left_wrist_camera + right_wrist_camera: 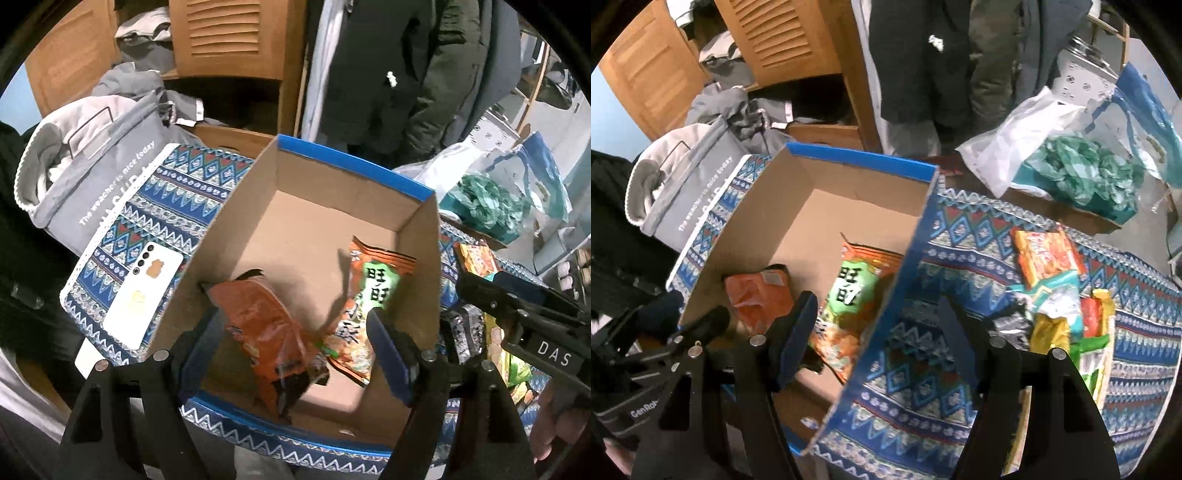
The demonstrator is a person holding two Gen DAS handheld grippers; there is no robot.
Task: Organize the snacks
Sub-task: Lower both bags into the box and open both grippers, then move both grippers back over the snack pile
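Cardboard box (314, 229) open-topped on the patterned worktop (979, 236), two snack packets (266, 332) at its 6 o'clock end — far half bare, left gripper (295, 347) jaws wide and empty above them, right gripper (879, 332) jaws parted, astride the box's right wall — more snacks (1060, 288) at 3 o'clock.

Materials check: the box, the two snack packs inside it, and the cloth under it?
Box: corrugated cardboard, matte brown inside, blue printed outside; folded wall creases show.
Dark orange pack and orange-green pack: thin plastic film, glossy; crinkles and glare.
Patterned cloth: looks woven fabric, matte, with a lace-like edge; fibre unclear.
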